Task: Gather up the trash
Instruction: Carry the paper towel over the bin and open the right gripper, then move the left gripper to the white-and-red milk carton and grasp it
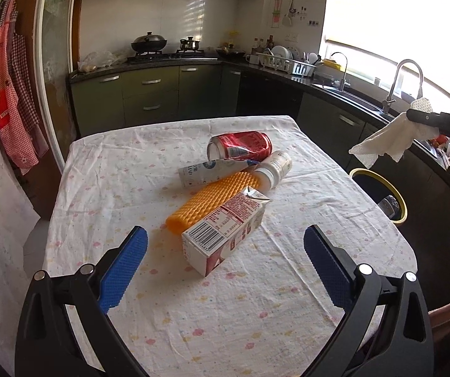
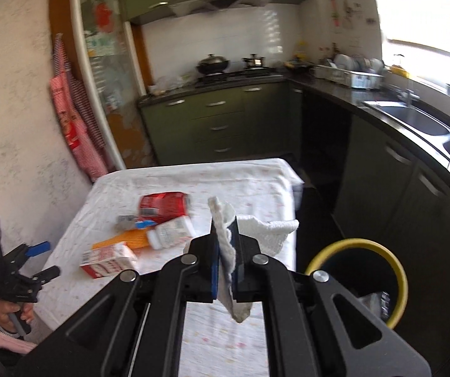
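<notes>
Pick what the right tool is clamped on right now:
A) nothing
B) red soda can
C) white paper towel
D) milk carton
C: the right tool is shut on the white paper towel, which hangs off the table's side above the yellow-rimmed bin; the red soda can and milk carton still lie on the table.

Bin [image 2: 394, 270] contents partly hidden

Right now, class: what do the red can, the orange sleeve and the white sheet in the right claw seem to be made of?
Red can: thin glossy metal, probably aluminium; it is dented.
Orange sleeve: likely matte foam netting; bumpy mesh surface.
White sheet: soft embossed paper towel, apparently; it hangs crumpled from the right claw.
</notes>
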`<control>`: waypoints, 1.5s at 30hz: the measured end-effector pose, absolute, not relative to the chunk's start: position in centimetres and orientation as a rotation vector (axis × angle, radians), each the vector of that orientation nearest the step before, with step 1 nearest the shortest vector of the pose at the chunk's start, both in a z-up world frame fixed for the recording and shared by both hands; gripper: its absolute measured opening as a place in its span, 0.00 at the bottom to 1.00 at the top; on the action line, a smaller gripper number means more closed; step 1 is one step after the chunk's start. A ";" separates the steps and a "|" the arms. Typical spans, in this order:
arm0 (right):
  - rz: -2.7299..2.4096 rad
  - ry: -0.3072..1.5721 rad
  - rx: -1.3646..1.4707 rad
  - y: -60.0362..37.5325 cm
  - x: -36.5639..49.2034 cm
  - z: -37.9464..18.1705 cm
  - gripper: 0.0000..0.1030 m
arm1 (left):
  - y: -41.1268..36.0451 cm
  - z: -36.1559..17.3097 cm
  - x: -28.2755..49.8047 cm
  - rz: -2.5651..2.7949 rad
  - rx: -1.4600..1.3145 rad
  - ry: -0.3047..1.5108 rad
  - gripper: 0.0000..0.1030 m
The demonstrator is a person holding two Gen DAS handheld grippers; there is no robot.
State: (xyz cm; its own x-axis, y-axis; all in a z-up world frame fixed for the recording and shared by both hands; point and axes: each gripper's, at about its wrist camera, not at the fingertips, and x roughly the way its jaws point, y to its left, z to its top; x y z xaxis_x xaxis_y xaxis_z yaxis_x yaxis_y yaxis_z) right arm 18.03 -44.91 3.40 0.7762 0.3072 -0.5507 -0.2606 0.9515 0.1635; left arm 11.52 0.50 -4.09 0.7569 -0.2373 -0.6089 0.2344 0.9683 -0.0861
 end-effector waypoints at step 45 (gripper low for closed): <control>0.114 0.782 0.152 -50.7 20.2 -6.7 0.69 | -2.6 -4.9 17.3 -0.653 0.212 0.699 0.95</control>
State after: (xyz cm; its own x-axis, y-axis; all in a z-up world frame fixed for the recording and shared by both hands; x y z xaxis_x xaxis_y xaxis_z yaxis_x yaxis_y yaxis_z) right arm 20.24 -50.66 -6.65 0.7044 0.1587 -0.6918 -0.0461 0.9829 0.1785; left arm 17.31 -2.59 -4.90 0.5782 -0.4846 -0.6564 0.6215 0.7828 -0.0305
